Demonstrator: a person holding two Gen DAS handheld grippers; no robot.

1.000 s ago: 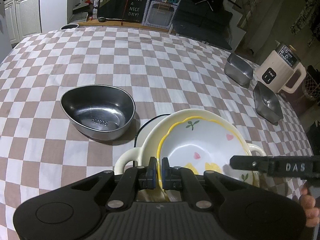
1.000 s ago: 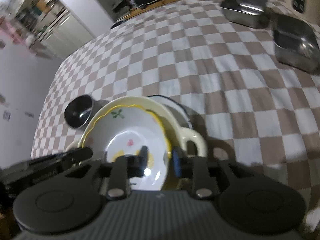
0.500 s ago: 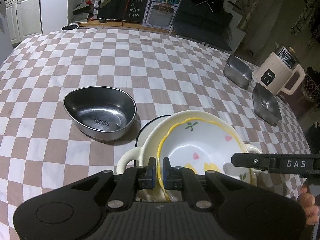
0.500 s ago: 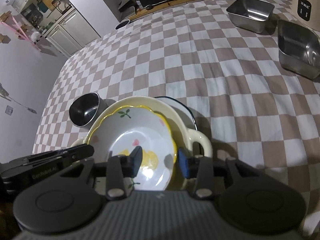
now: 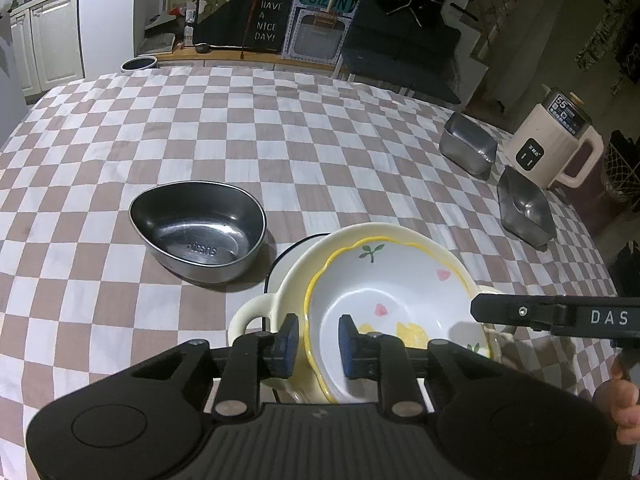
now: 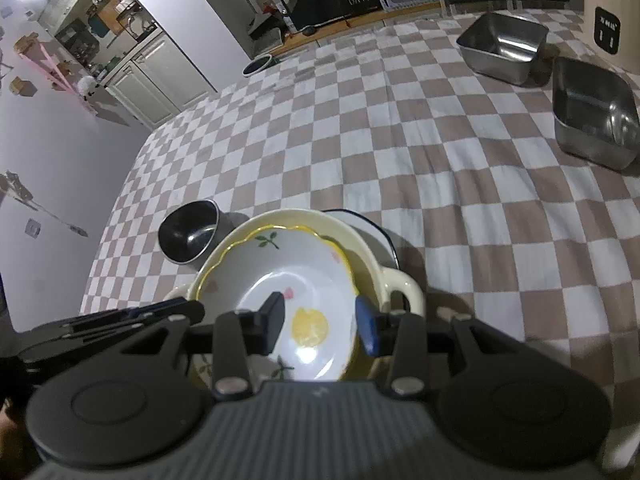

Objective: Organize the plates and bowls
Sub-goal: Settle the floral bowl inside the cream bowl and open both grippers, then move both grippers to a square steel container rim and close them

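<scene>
Where the left wrist view shows a cream kettle [image 5: 554,148] reading "55", the right shows kitchen cabinets [image 6: 156,76]. Flowered bowl [image 5: 396,312]: nested in cream handled bowl [image 5: 256,316] on checkered desk [image 5: 280,140]. Left gripper [image 5: 318,340]: jaws just opening, astride its rim, not touching. Right gripper [image 6: 320,322]: jaws apart. Steel bowl [image 5: 198,232]: "SUSSEN". Sign [image 5: 266,22]: "HAVE A NICE DAY!"

You see two square steel pans [image 5: 468,148] [image 5: 526,212], one oval steel bowl [image 5: 198,230], one floral bowl [image 5: 392,300], one cream handled dish [image 5: 256,316], one kettle [image 5: 556,140].
</scene>
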